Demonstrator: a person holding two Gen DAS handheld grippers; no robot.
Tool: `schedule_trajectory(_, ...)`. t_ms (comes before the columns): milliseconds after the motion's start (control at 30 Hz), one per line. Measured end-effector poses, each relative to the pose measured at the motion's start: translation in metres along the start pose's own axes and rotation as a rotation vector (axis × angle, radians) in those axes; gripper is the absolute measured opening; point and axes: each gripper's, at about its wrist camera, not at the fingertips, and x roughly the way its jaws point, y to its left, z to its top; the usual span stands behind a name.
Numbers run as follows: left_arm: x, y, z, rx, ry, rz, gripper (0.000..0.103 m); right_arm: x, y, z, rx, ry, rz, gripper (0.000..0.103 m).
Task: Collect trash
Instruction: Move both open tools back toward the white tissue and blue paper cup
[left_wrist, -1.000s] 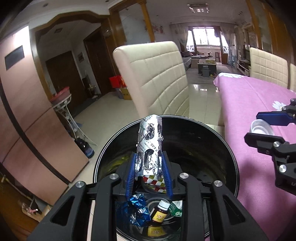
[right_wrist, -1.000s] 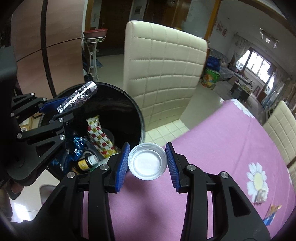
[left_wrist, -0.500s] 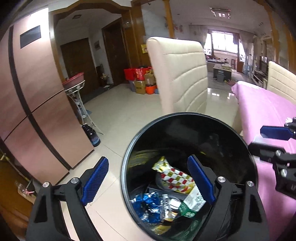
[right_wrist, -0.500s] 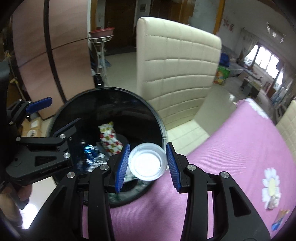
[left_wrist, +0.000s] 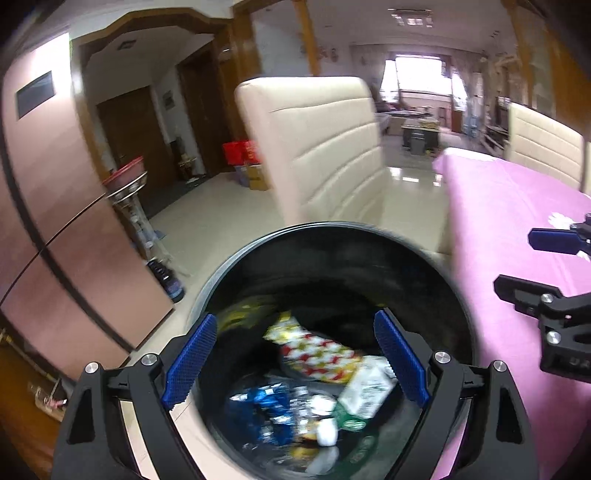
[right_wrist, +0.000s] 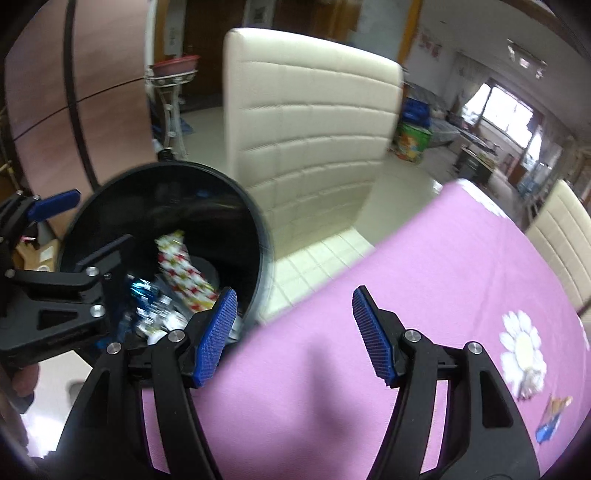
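Blurred trash (left_wrist: 325, 373) fills black bin (left_wrist: 424, 258).

One bin (left_wrist: 258, 251), two chairs (left_wrist: 321, 147).

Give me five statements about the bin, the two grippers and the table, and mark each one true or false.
1. The left gripper is open with nothing between its fingers. True.
2. The right gripper is shut on a white plastic lid. False: it is open and empty.
3. The black bin holds a red, white and yellow checked wrapper. True.
4. The table is covered with a green cloth. False: the tablecloth is pink-purple with a white flower print.
5. A small colourful wrapper lies on the tablecloth near the flower print. True.
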Motion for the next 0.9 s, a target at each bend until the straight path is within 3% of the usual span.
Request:
schedule_trajectory(300, -0.015, -0.105, 0.022, 0.186, -0.055, -0.193, 0.085, -0.025, -0.104, -0.047, 0.138, 0.020, -0.200, 0.065)
schedule_trajectory(633, -0.011, -0.226, 0.055, 0.341, -0.056, -0.445, 0.085, -0.045, -0.242, -0.117, 0.374, 0.088, -0.516, 0.065)
schedule_trajectory(767, -0.005, -0.274, 0.066, 0.387, -0.029, -0.500, 0.085, -0.045, -0.281, -0.137, 0.479, 0.107, -0.513, 0.065)
schedule_trajectory(900, -0.003, -0.313, 0.069, 0.437, -0.026, -0.517, 0.085, -0.039, -0.297, -0.147, 0.524, 0.122, -0.505, 0.065)
